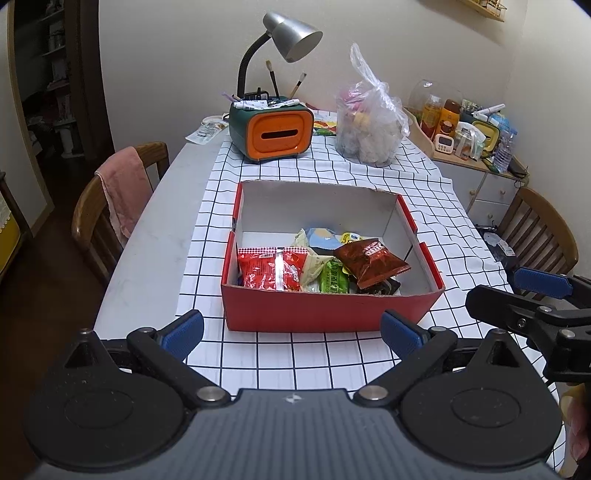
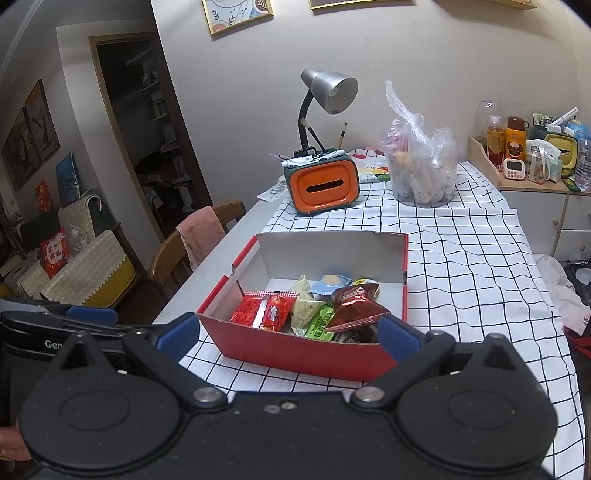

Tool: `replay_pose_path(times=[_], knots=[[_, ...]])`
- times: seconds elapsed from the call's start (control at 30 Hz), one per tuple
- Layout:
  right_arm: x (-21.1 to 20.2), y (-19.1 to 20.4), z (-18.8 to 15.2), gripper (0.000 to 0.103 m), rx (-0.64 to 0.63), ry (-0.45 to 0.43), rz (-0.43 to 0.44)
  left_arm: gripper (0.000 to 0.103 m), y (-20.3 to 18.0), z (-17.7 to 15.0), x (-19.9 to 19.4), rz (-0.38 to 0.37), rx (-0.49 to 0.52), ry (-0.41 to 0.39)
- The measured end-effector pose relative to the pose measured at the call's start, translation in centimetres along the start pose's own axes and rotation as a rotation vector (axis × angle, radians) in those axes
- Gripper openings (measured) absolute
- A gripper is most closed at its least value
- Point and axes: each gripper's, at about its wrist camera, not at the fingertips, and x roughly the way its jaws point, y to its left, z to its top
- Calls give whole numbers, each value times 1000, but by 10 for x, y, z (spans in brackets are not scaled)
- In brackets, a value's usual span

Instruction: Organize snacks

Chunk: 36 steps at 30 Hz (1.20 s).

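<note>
A red cardboard box [image 1: 314,310] [image 2: 295,352] with a white inside sits on the checked tablecloth. It holds several snack packets: a red one [image 1: 271,271] [image 2: 264,312], a green one [image 1: 334,280] [image 2: 321,323], a brown one [image 1: 371,260] [image 2: 354,306] and a pale blue one [image 1: 323,236] [image 2: 332,282]. My left gripper [image 1: 293,334] is open and empty, just in front of the box's near wall. My right gripper [image 2: 290,334] is open and empty at the box's near wall; one of its fingers [image 1: 541,282] shows right of the box in the left wrist view.
An orange and green desk organizer [image 1: 275,131] [image 2: 323,184] with pens and a grey lamp [image 1: 291,35] [image 2: 330,90] stands behind the box. A clear plastic bag of items [image 1: 369,127] [image 2: 421,170] is beside it. Wooden chairs [image 1: 114,201] [image 1: 539,230] flank the table. A cluttered cabinet [image 1: 476,144] stands at right.
</note>
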Motion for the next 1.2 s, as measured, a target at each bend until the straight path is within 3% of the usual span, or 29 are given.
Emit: replay_pose_path(times=[1.2], knots=[[7,0,-5,103,25,27,-1,102,3,-2,8,12,-10,20]])
